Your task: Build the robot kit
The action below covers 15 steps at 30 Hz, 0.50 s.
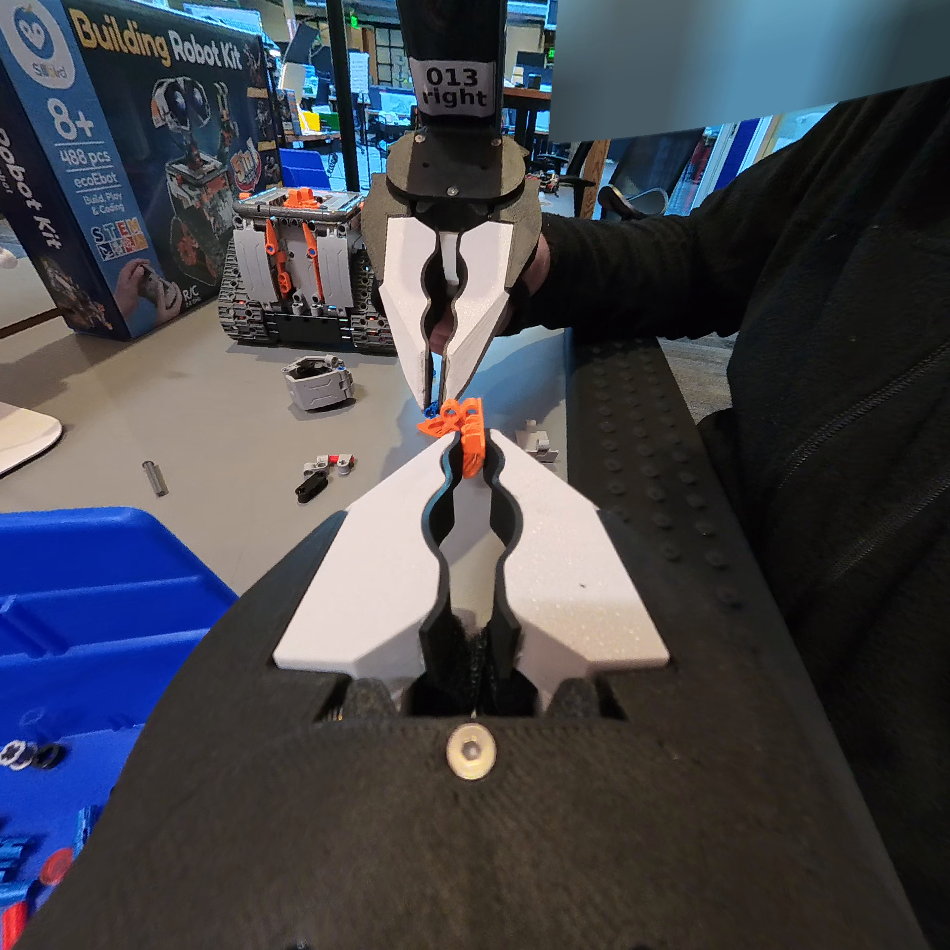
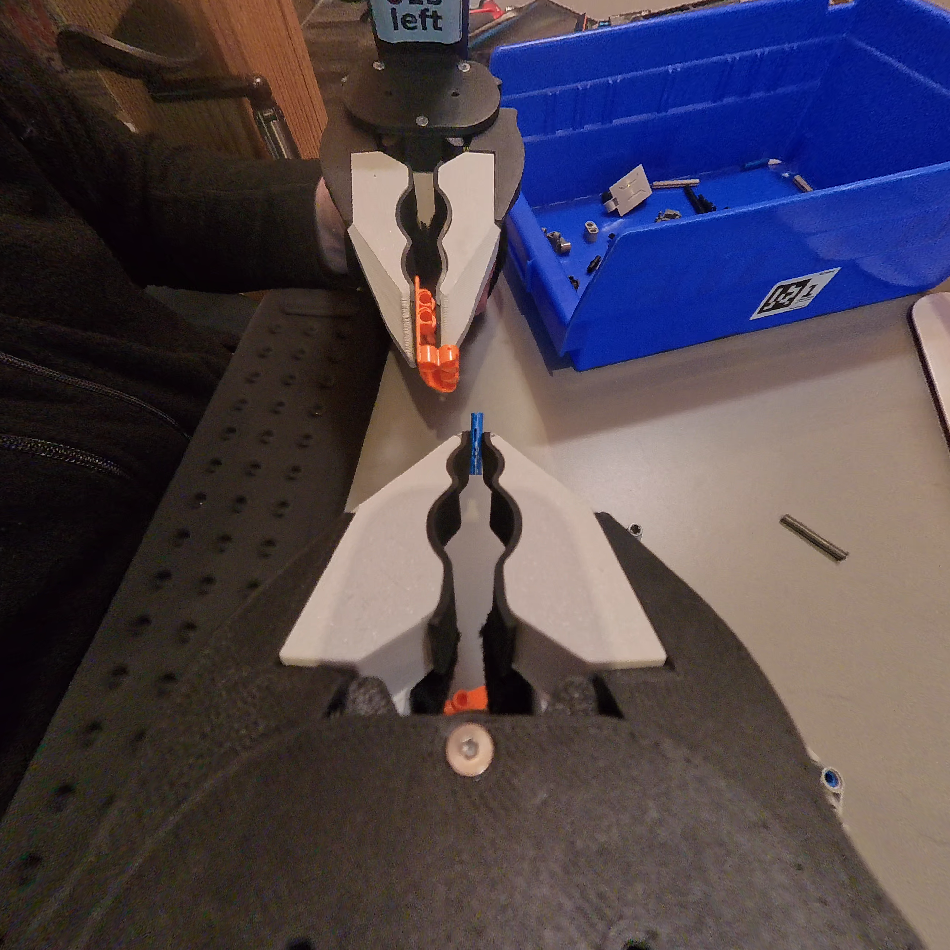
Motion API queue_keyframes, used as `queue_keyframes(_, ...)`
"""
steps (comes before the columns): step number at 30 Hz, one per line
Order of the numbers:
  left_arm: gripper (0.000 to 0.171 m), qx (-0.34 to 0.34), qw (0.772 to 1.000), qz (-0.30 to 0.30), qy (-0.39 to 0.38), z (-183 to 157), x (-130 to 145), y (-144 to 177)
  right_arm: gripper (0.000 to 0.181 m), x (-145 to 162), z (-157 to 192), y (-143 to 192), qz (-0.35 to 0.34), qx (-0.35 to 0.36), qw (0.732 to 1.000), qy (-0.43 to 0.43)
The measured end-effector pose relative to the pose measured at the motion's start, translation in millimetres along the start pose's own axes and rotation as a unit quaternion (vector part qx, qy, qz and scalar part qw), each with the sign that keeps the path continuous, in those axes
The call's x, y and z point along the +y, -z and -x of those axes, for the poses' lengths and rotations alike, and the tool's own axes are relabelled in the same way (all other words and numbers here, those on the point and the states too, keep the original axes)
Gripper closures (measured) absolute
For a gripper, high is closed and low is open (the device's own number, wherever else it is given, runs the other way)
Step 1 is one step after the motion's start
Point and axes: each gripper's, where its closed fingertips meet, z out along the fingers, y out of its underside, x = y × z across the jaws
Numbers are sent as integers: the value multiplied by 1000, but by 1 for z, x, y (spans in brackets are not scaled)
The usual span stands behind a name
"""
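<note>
A grey worktop (image 1: pixel 154 411) carries everything here, with a black perforated board (image 2: pixel 221 462) along the edge nearest the person's dark sleeve (image 1: pixel 719 267). Toward the back of the left wrist view stands a printed kit box (image 1: pixel 118 169) and, beside it, a partly built tracked model (image 1: pixel 303 272) in grey and orange. A blue bin (image 2: pixel 719 216) sits on the worktop with small loose parts lying in its bottom. Above the worktop's near edge the two tools meet tip to tip. The left gripper (image 1: pixel 470 447) is clamped on an orange connector piece (image 1: pixel 465 432), which sticks out past its fingertips; the right gripper (image 2: pixel 477 437) is pinched on a slim blue pin (image 2: pixel 477 442), whose end points at the orange piece and lies just short of it in the right wrist view, while in the left wrist view the two look almost touching. Scattered on the worktop are a grey housing block (image 1: pixel 318 380), a little cluster of grey, red and black links (image 1: pixel 324 470) and a dark metal axle (image 2: pixel 812 537). The likely trouble is slight misalignment: both parts are held only by their ends, so an off-centre push could twist the pin in its grip or pop either piece loose onto the worktop.
</note>
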Motion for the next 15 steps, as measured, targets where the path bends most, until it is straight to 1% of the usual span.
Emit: queue_keyframes(15,167,-2,1000,-8,5,1,-2,1,180,0,0,0,0,3,1000,3)
